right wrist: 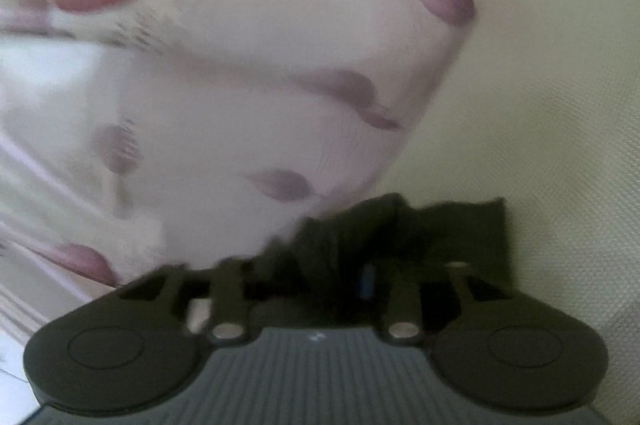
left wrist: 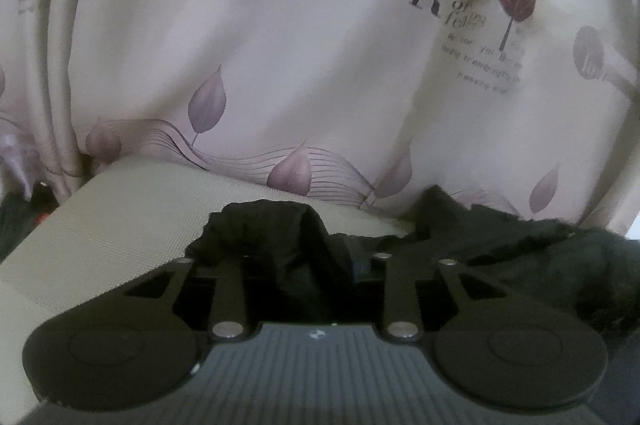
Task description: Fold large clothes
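A black garment (left wrist: 520,249) lies bunched on a beige woven surface (left wrist: 120,225). My left gripper (left wrist: 308,265) is shut on a fold of the black garment, which rises between its fingers. In the right wrist view, my right gripper (right wrist: 316,273) is shut on another bunched edge of the black garment (right wrist: 440,225), held up above the beige surface (right wrist: 560,145). The fingertips of both grippers are hidden by the cloth. The right view is blurred by motion.
A cream curtain (left wrist: 320,65) printed with purple leaves and words hangs right behind the surface. It also fills the left of the right wrist view (right wrist: 200,85). Dark items (left wrist: 24,213) lie at the far left edge.
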Available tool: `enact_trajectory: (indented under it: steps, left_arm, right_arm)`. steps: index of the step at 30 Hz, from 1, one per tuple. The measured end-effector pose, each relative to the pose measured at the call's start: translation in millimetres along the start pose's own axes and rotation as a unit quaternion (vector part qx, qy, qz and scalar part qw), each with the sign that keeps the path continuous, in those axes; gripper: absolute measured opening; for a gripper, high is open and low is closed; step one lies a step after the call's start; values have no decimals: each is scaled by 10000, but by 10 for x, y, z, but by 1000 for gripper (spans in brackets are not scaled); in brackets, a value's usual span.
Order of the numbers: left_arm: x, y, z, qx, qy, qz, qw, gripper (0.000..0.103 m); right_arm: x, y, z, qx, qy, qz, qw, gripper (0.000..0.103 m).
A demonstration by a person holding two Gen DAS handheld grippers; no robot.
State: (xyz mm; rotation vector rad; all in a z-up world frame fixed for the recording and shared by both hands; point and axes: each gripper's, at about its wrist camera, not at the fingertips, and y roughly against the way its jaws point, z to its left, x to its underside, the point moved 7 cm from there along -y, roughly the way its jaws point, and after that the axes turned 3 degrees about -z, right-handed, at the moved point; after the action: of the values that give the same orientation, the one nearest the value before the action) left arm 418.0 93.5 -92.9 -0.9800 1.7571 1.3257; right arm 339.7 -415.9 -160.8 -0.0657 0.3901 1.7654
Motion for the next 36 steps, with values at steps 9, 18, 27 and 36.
enact_trajectory:
  steps: [9,18,27,36]
  left_arm:
    - [-220,234,-261,-31,-369,-613,9974,103]
    - [-200,251,-782,227,-1205,-752,9896,103]
    - [-23,-700,-796,-193,-1092,-337,9933,83]
    - [286,-1209,-530,-442,-695,259,9963,90]
  right_arm:
    - [-37,452,654,-388,1330,-534,9889,81]
    - [874,-369,1136,967,4492,405,8872,35]
    - [623,-894,656,1819,4444,425,8761,35]
    - [503,-1128,-54,2305,3823,725,8919,31]
